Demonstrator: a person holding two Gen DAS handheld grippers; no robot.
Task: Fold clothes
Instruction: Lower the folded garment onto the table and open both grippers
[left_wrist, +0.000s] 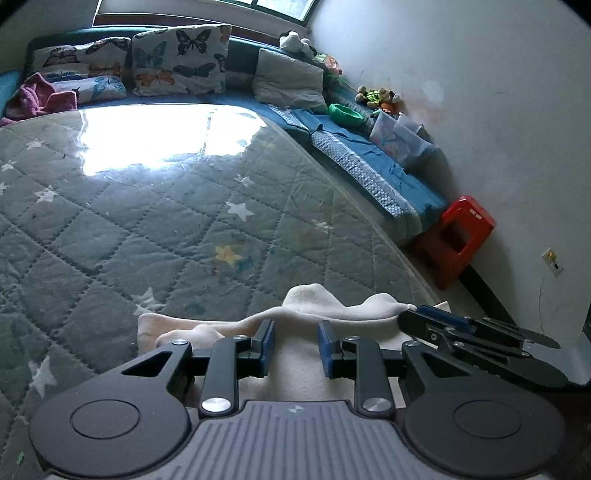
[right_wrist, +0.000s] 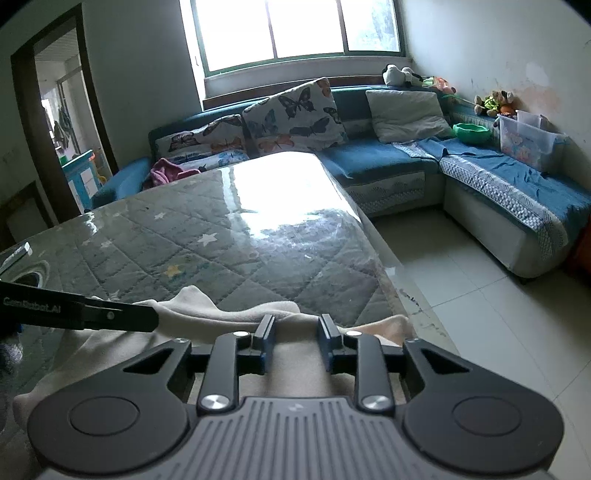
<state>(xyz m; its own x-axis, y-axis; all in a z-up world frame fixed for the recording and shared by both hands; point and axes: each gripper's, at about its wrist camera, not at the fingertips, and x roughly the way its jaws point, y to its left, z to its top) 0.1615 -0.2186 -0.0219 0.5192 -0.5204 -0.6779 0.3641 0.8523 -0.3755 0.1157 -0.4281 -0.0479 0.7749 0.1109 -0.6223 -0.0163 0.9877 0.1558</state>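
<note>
A cream garment (left_wrist: 332, 306) lies bunched at the near edge of the quilted, plastic-covered table (left_wrist: 147, 206). My left gripper (left_wrist: 296, 345) is open, its blue pads spread just over the cloth, nothing between them. The right gripper shows at the right of the left wrist view (left_wrist: 461, 332), lying over the garment's right end. In the right wrist view the same garment (right_wrist: 229, 314) lies under my right gripper (right_wrist: 294, 341), which is open and empty above the cloth. The left gripper's black finger (right_wrist: 92, 314) reaches in from the left over the garment.
A blue corner sofa (right_wrist: 376, 162) with butterfly cushions (right_wrist: 295, 114) stands behind and to the right of the table. On it are a pink cloth (right_wrist: 166, 173), a green bowl (right_wrist: 471, 132), a clear box (right_wrist: 524, 140) and soft toys. A red stool (left_wrist: 461, 236) stands by the wall. White tiled floor (right_wrist: 461, 280) lies right of the table.
</note>
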